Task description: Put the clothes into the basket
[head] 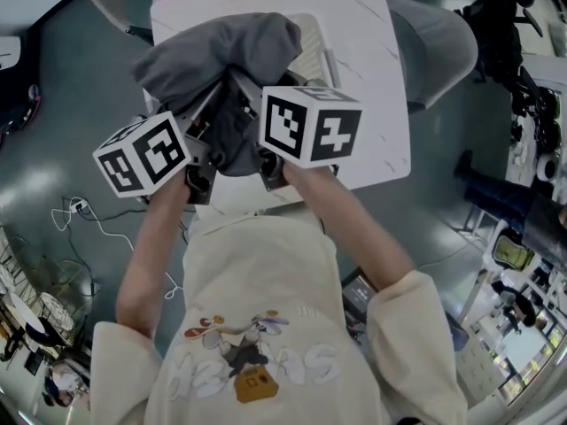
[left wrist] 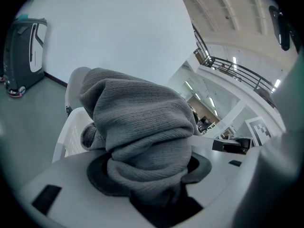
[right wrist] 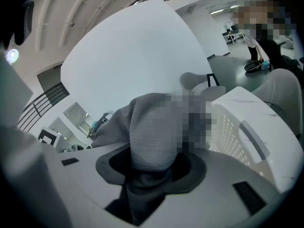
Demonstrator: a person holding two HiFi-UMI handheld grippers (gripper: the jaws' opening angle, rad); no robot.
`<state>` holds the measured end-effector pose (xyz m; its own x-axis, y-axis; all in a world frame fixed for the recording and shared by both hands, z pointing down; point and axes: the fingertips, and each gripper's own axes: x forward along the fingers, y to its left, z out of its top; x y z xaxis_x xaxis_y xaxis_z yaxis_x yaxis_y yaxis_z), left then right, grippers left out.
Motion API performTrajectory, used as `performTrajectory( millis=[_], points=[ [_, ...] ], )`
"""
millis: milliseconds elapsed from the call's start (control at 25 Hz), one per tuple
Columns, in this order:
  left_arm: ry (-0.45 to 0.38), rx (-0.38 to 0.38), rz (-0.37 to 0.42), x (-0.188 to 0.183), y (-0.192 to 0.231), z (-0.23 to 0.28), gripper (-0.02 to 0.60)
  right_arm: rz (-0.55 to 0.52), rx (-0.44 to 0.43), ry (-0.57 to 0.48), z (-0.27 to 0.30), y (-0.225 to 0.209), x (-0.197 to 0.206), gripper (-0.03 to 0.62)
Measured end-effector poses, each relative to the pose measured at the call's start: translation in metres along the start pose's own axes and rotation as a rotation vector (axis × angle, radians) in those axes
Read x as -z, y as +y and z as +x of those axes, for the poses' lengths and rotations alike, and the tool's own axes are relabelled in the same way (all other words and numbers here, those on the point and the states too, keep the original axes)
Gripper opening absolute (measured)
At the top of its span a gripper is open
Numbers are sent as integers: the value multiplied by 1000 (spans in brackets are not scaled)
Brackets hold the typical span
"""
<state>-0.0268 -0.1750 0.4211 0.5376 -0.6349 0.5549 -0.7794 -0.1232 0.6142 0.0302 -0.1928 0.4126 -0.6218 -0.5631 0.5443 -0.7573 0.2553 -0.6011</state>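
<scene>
Your left gripper (left wrist: 148, 186) and right gripper (right wrist: 151, 177) each clench the grey ribbed knit garment (head: 221, 50) in their own views, while the head view places it over the white perforated plastic basket (head: 312, 58) on the white marble-patterned table (head: 372, 122).

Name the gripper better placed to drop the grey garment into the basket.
Right, marginally: both grip the grey garment, but the right gripper sits more squarely over the white basket; the left gripper is nearer its edge.
</scene>
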Motion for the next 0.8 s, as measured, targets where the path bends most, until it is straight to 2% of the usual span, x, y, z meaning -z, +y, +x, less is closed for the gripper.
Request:
performTrajectory(
  millis=[800],
  points=[
    [35, -43, -48, 18, 30, 38, 255, 37, 41, 92, 35, -37, 17, 163]
  ],
)
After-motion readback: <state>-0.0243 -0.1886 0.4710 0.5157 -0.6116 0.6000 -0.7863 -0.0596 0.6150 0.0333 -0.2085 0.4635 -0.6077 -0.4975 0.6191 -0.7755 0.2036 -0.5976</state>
